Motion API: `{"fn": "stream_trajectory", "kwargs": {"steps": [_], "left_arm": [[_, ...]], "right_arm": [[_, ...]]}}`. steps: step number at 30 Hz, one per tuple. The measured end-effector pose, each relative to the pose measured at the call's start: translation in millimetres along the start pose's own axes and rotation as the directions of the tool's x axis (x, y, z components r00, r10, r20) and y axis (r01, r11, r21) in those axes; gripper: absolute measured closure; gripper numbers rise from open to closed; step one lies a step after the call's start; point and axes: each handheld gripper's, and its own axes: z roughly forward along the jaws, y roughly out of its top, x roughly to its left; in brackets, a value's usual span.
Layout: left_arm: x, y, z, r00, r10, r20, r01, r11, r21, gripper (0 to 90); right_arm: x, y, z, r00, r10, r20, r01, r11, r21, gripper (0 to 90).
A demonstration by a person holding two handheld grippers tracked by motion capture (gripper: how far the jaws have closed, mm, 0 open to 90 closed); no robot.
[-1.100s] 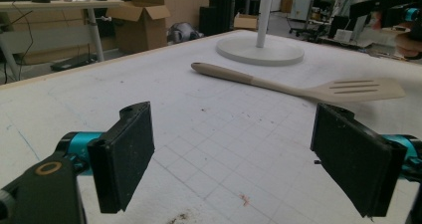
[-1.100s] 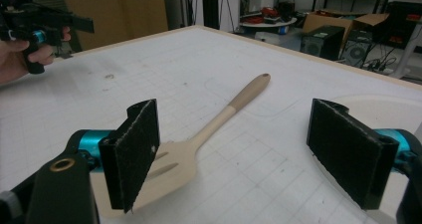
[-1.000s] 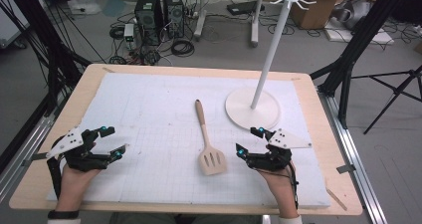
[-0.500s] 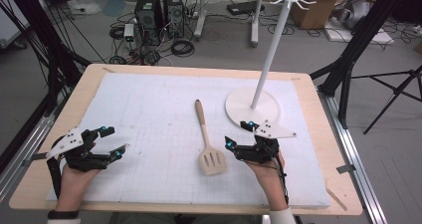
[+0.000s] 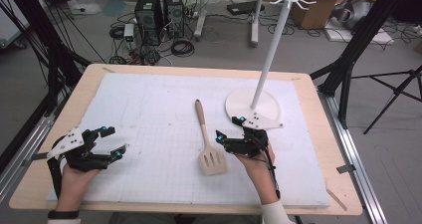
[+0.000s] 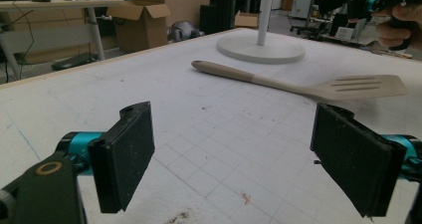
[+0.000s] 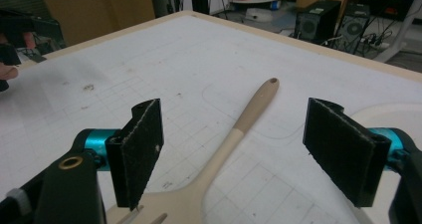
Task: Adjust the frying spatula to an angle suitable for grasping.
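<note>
Since the earlier frames we have slid our right gripper [image 5: 230, 128] leftward across the surface [image 5: 149, 109], from beside the stand's round base [image 5: 254, 109] to the beige slotted spatula [image 5: 208, 139]; our left gripper [image 5: 112, 142] has not shifted.

Now, in the right gripper view, the right gripper's jaws stand wide open with the spatula [image 7: 234, 134] running up between them, its neck and handle in the gap and neither pad touching it. The spatula lies flat near the middle of the surface, blade toward us and handle pointing away, the hole in its handle tip at the far end, just left of the stand's base. Our left gripper [image 6: 234, 159] hovers open and empty near the left edge, well apart from the spatula [image 6: 298, 82].

We judge the grasp is about to be made, and several things could spoil it. The spatula lies low on the surface, so jaws that close too high would skim over it. The handle lies at a slant between the pads, so one pad could touch first and swing the spatula flat on the surface. A grip at the neck near the blade would leave the long handle to droop or twist when lifted. The white pole [image 5: 271, 50] stands close to our right.
</note>
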Motion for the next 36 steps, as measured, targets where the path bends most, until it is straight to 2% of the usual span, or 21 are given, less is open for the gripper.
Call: {"fn": "stream_trajectory", "kwargs": {"steps": [5, 10, 12, 14, 17, 18, 21, 22, 24, 25, 26, 27, 28, 29, 30, 31, 32, 33, 34, 35, 36], "left_arm": [[0.6, -0.6, 0.2, 1.0, 0.002, -0.002, -0.002, 1.0, 0.004, 17.7], [0.7, 0.1, -1.0, 1.0, 0.001, -0.006, -0.001, 1.0, 0.001, 17.7], [0.7, 0.2, -1.1, 1.0, 0.0, -0.006, 0.0, 1.0, -0.001, 17.8], [0.7, 0.2, -1.0, 1.0, 0.002, -0.002, -0.002, 1.0, 0.003, 17.8], [0.5, 0.1, -0.6, 1.0, 0.001, -0.002, -0.001, 1.0, 0.002, 17.8], [0.5, 0.2, -0.5, 1.0, 0.001, -0.002, -0.001, 1.0, 0.002, 17.8], [0.4, 0.2, -0.2, 1.0, 0.002, -0.001, -0.002, 1.0, 0.002, 17.8], [0.4, 0.1, 0.0, 1.0, 0.002, -0.002, -0.002, 1.0, 0.004, 17.8], [0.4, 0.0, 0.1, 1.0, 0.002, -0.001, -0.002, 1.0, 0.003, 17.8], [0.3, 0.0, 0.3, 1.0, 0.004, 0.0, -0.004, 1.0, 0.005, 17.8], [0.1, 0.0, 0.5, 1.0, 0.002, 0.001, -0.002, 1.0, 0.005, 17.8], [0.1, 0.0, 0.5, 1.0, 0.002, 0.001, -0.002, 1.0, 0.005, 17.8], [0.1, 0.0, 0.6, 1.0, 0.003, 0.0, -0.003, 1.0, 0.005, 17.8], [0.1, 0.0, 0.6, 1.0, 0.003, 0.0, -0.003, 1.0, 0.005, 17.8], [0.3, -0.1, 0.6, 1.0, 0.002, 0.0, -0.002, 1.0, 0.004, 17.8], [0.3, -0.1, 0.6, 1.0, 0.002, 0.0, -0.002, 1.0, 0.004, 17.8], [0.3, -0.2, 0.7, 1.0, 0.001, 0.001, -0.001, 1.0, 0.005, 17.8], [0.3, -0.3, 0.8, 1.0, 0.002, 0.001, -0.002, 1.0, 0.006, 17.8], [0.3, -0.6, 1.2, 1.0, 0.001, 0.002, -0.001, 1.0, 0.008, 17.8], [0.3, -0.6, 1.2, 1.0, 0.001, 0.002, -0.001, 1.0, 0.008, 17.8], [0.2, -0.8, 1.6, 1.0, 0.0, 0.003, 0.0, 1.0, 0.008, 17.8]], "right_arm": [[7.1, 7.1, 16.5, 0.9995, 0.015, 0.029, -0.017, 0.998, 0.053, 23.4], [17.4, 14.7, 36.3, 0.9977, -0.001, 0.067, -0.007, 0.993, 0.118, 24.9], [18.6, 15.2, 39.6, 0.9971, -0.001, 0.077, -0.008, 0.992, 0.127, 25.4], [20.7, 15.4, 49.0, 0.9956, 0.013, 0.093, -0.028, 0.986, 0.161, 27.7], [20.9, 15.2, 54.9, 0.9935, 0.025, 0.112, -0.044, 0.983, 0.177, 29.8], [20.5, 15.4, 60.6, 0.9909, 0.038, 0.129, -0.063, 0.978, 0.198, 30.9], [20.8, 15.8, 64.7, 0.9897, 0.047, 0.135, -0.076, 0.974, 0.212, 32.6], [21.1, 15.8, 69.4, 0.9877, 0.055, 0.147, -0.088, 0.969, 0.232, 34.8], [20.8, 15.3, 71.7, 0.9869, 0.058, 0.151, -0.094, 0.965, 0.243, 35.8], [20.6, 14.2, 76.6, 0.9838, 0.064, 0.167, -0.109, 0.956, 0.273, 38.1], [20.4, 13.4, 79.1, 0.9829, 0.065, 0.172, -0.113, 0.951, 0.286, 38.5], [20.4, 13.4, 79.1, 0.9829, 0.065, 0.172, -0.113, 0.951, 0.286, 38.5], [20.1, 12.0, 83.1, 0.9807, 0.07, 0.183, -0.124, 0.944, 0.307, 40.6], [20.1, 12.0, 83.1, 0.9807, 0.07, 0.183, -0.124, 0.944, 0.307, 40.6], [19.8, 10.6, 86.8, 0.9794, 0.067, 0.191, -0.129, 0.935, 0.331, 41.0], [19.8, 10.6, 86.8, 0.9794, 0.067, 0.191, -0.129, 0.935, 0.331, 41.0], [20.0, 9.3, 90.0, 0.9778, 0.072, 0.197, -0.138, 0.927, 0.348, 42.5], [20.0, 9.3, 90.0, 0.9778, 0.072, 0.197, -0.138, 0.927, 0.348, 42.5], [20.2, 7.9, 94.1, 0.9759, 0.071, 0.206, -0.145, 0.919, 0.368, 43.1], [20.2, 7.9, 94.1, 0.9759, 0.071, 0.206, -0.145, 0.919, 0.368, 43.1], [21.2, 7.2, 97.5, 0.9756, 0.066, 0.209, -0.146, 0.909, 0.391, 44.1]]}}
